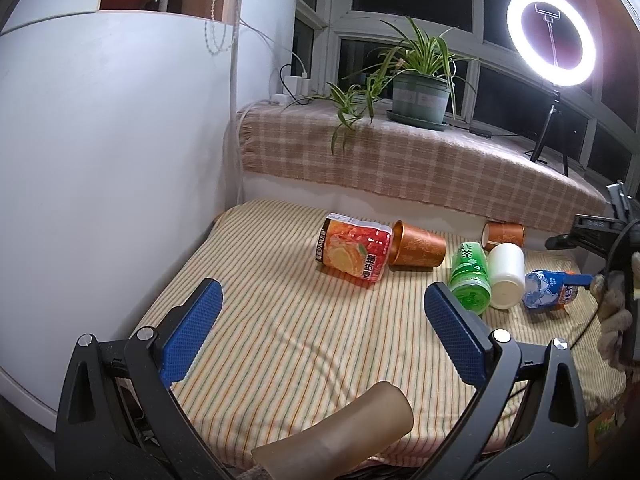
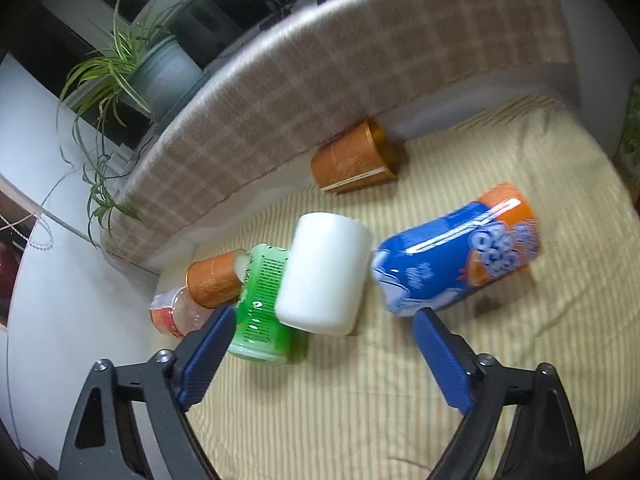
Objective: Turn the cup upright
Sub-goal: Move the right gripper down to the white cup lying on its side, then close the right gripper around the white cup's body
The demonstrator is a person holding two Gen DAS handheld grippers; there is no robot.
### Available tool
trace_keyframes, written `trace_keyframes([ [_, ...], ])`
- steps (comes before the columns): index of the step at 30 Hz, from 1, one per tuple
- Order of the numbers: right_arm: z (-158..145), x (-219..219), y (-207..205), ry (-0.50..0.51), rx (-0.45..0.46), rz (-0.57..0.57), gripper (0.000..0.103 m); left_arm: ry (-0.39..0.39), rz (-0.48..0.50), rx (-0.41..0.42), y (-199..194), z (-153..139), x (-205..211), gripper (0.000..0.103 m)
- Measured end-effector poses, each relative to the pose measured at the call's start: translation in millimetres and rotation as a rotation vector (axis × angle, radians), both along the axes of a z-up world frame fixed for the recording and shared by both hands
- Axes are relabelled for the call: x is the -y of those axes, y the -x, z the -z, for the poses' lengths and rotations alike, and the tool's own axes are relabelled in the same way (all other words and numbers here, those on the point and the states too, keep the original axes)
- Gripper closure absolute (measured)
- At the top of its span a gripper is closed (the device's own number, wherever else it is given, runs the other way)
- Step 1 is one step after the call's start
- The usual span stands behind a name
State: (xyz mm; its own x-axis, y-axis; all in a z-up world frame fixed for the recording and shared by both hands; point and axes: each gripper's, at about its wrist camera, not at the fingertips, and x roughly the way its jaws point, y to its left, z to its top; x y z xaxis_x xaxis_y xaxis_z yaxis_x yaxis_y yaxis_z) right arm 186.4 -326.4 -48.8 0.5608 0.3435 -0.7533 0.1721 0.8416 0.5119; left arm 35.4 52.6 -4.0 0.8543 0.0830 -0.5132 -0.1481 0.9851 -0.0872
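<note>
The left gripper [image 1: 324,332] is spread wide over bare striped cloth [image 1: 280,320], holding nothing; a brown cup [image 1: 344,436] below it is cut off by the frame. Cups lie on their sides: red [image 1: 356,254], copper [image 1: 418,249], green [image 2: 264,304], white [image 2: 324,276], blue [image 2: 460,256]. The right gripper [image 2: 320,340] is wide too, empty, its view blurred.

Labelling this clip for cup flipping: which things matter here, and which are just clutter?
Job:
white cup, on its side
two copper cups, on their sides
right gripper, jaws open

Lying about:
green bottle
blue bottle
red bottle
potted plant
ring light
</note>
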Motion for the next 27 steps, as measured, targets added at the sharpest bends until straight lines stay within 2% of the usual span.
trace_keyframes([
  [4, 1.7, -9.9, -19.6, -0.022, -0.041, -0.023, 0.023, 0.002, -0.013, -0.002, 2.0, 1.1, -5.5, 0.001],
  [10, 7.5, -33.1, -47.1, -0.025, -0.113, -0.065, 0.027, 0.025, -0.031, -0.008, 3.1, 3.5, -16.4, 0.001],
  [17, 25.0, -43.6, -77.5, 0.033, -0.204, -0.027, 0.033, 0.043, -0.054, -0.007, 4.2, 5.9, -31.6, 0.001],
  [27, 35.2, -58.3, -97.4, 0.14, -0.249, -0.014, 0.037, 0.077, -0.082, -0.02, 4.9, 13.1, -53.2, 0.001],
])
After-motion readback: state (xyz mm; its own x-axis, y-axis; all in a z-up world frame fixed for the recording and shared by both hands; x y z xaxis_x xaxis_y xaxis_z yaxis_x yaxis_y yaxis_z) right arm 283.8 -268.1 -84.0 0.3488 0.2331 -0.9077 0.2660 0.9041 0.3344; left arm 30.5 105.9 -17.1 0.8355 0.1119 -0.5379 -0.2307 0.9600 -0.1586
